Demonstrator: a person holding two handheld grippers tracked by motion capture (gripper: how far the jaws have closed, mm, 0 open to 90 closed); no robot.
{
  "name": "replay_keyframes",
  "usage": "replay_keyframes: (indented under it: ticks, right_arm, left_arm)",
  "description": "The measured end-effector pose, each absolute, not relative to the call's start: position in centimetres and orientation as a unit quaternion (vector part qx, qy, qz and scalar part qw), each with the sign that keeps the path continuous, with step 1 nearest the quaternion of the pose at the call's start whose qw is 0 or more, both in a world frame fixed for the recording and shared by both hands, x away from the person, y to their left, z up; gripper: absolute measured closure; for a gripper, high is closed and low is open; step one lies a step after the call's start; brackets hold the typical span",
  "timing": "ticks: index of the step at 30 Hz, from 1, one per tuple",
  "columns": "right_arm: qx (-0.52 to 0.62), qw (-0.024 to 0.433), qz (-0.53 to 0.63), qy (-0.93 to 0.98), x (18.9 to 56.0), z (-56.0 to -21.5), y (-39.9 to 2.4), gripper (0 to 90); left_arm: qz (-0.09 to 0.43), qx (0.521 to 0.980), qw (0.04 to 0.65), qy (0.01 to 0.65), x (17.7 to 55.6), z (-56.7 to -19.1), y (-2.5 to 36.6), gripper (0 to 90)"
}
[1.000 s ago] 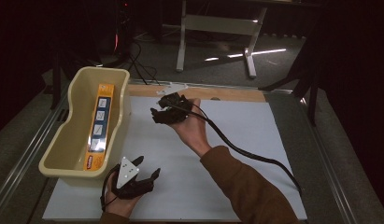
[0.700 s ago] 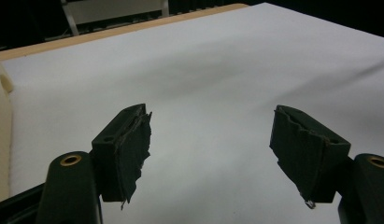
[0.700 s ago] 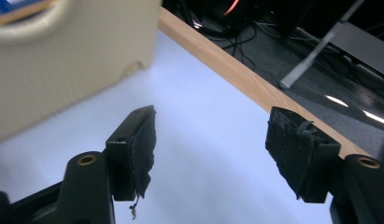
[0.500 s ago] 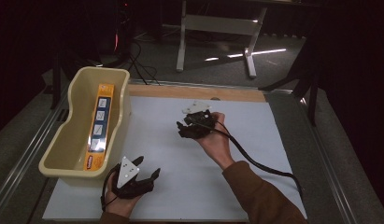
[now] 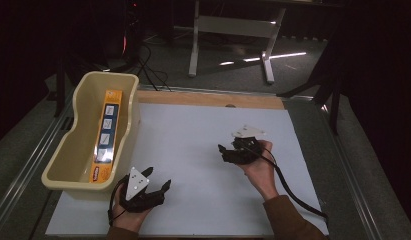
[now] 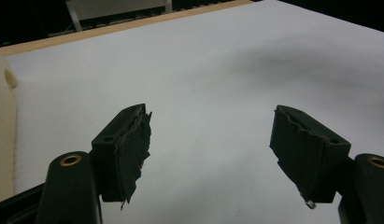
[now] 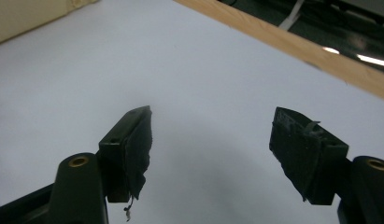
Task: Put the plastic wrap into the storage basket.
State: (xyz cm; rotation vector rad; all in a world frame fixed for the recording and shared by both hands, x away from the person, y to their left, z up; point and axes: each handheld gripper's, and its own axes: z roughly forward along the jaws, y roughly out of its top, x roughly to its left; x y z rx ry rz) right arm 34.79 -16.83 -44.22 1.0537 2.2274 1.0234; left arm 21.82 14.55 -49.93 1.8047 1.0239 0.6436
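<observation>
Your left gripper point(image 5: 154, 186) rests near the bin point(image 5: 77, 161) with fingers spread and empty; your right gripper point(image 5: 228, 152), mid-surface, has just been opening its fingers on nothing. The orange box point(image 5: 106, 135) lies inside the bin, so a hurried reach could knock the wall and shove the bin.

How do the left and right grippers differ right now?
The left gripper sits at the near edge beside the tub; the right gripper is mid-sheet, farther from it. The right's jaws have just been opening. Both stand open with nothing between them.
</observation>
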Motion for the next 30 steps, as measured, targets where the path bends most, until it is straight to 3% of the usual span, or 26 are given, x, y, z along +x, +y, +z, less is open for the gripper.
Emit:
replay_keyframes:
  ticks: [18,30]
  right_arm:
    - [0.455,0.199,0.410,0.765,30.1,-49.0,-25.3,24.6]
    - [0.428,0.231,0.452,0.748,27.1,-48.2,-28.2,23.7]
  left_arm:
    - [0.260,0.738,0.460,0.420,22.0,-50.1,14.5,28.0]
    - [0.263,0.740,0.455,0.421,21.7,-49.8,14.8,27.7]
